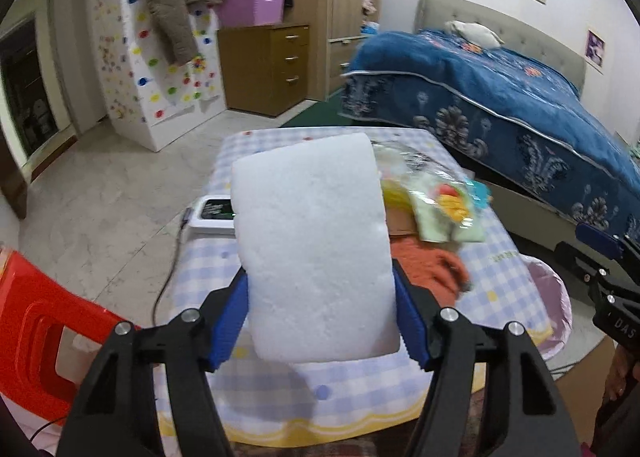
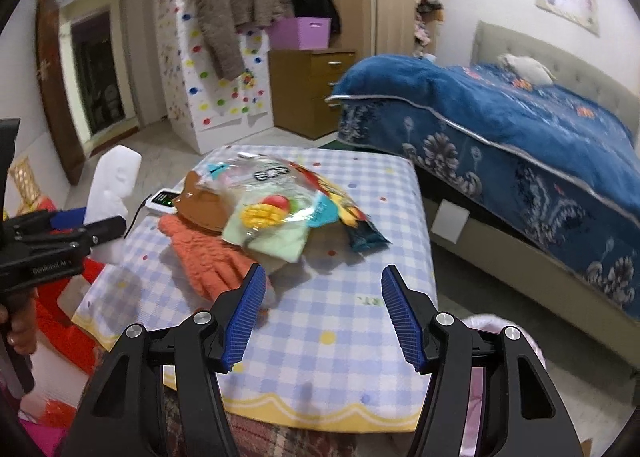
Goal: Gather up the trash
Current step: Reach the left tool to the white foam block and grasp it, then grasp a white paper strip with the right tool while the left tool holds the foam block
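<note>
My left gripper (image 1: pixel 320 321) is shut on a white foam block (image 1: pixel 312 249) and holds it above the checkered table (image 1: pixel 288 389); the block (image 2: pixel 114 189) also shows at the left of the right wrist view. My right gripper (image 2: pixel 322 317) is open and empty above the table's near part (image 2: pixel 328 357). A pile of snack wrappers (image 2: pixel 280 209) lies on the table's middle, beside an orange glove (image 2: pixel 204 253) and a brown cardboard piece (image 2: pixel 200 205). A bin with a pink liner (image 1: pixel 552 309) stands at the table's right side.
A white device with a cable (image 1: pixel 212 213) sits at the table's left edge. A red plastic stool (image 1: pixel 36 329) stands to the left. A bed with a blue cover (image 2: pixel 520 145) is to the right. A wooden drawer unit (image 1: pixel 272 65) stands behind.
</note>
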`<action>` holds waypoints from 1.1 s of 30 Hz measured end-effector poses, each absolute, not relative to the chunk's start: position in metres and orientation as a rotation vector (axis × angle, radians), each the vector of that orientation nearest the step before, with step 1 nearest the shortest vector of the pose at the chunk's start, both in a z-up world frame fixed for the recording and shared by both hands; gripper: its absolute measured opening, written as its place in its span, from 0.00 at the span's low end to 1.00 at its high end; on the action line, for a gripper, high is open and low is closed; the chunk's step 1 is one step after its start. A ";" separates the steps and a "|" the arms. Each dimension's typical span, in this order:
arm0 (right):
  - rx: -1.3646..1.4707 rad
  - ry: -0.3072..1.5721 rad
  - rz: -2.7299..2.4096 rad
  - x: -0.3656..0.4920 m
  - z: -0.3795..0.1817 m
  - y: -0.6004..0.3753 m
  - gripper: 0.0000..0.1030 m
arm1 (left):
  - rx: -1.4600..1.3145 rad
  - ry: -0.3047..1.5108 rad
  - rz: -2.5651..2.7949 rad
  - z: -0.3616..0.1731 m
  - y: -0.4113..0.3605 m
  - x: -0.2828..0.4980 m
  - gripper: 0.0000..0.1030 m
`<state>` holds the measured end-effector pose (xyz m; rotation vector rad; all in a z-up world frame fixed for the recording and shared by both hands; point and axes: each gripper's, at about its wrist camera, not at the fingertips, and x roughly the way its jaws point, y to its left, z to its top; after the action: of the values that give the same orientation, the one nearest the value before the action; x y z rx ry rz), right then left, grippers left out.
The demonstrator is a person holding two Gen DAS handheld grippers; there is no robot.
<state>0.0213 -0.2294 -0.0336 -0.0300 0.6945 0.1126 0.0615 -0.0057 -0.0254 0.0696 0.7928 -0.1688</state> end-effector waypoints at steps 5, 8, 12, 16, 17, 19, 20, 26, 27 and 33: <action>-0.108 0.692 0.064 0.043 -0.038 -0.222 0.61 | 0.033 0.817 -0.145 -0.035 0.016 0.072 0.63; -0.135 0.720 0.046 0.058 -0.052 -0.232 0.55 | 0.037 0.820 -0.144 -0.039 0.017 0.079 0.63; -0.132 0.760 0.052 0.079 -0.071 -0.249 0.47 | 0.045 0.816 -0.148 -0.041 0.013 0.091 0.63; -0.133 0.774 0.089 0.101 -0.087 -0.255 0.47 | 0.062 0.804 -0.157 -0.039 0.000 0.108 0.63; -0.143 0.776 0.095 0.107 -0.090 -0.255 0.48 | 0.066 0.798 -0.159 -0.038 -0.003 0.111 0.63; -0.160 0.775 0.101 0.116 -0.095 -0.253 0.48 | 0.073 0.783 -0.162 -0.034 -0.009 0.120 0.63; -0.164 0.773 0.104 0.121 -0.097 -0.253 0.48 | 0.075 0.778 -0.164 -0.033 -0.011 0.124 0.63; -0.203 0.753 0.152 0.152 -0.104 -0.254 0.48 | 0.089 0.741 -0.188 -0.023 -0.031 0.143 0.63; -0.200 0.745 0.170 0.155 -0.104 -0.254 0.48 | 0.090 0.742 -0.190 -0.024 -0.033 0.145 0.63; -0.271 0.704 0.223 0.158 -0.101 -0.245 0.25 | 0.094 0.764 -0.197 -0.030 -0.037 0.145 0.63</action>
<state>0.1577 -0.2453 -0.1009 -0.2713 0.7036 0.2234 0.1448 -0.0373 -0.0305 0.0937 0.7636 -0.1969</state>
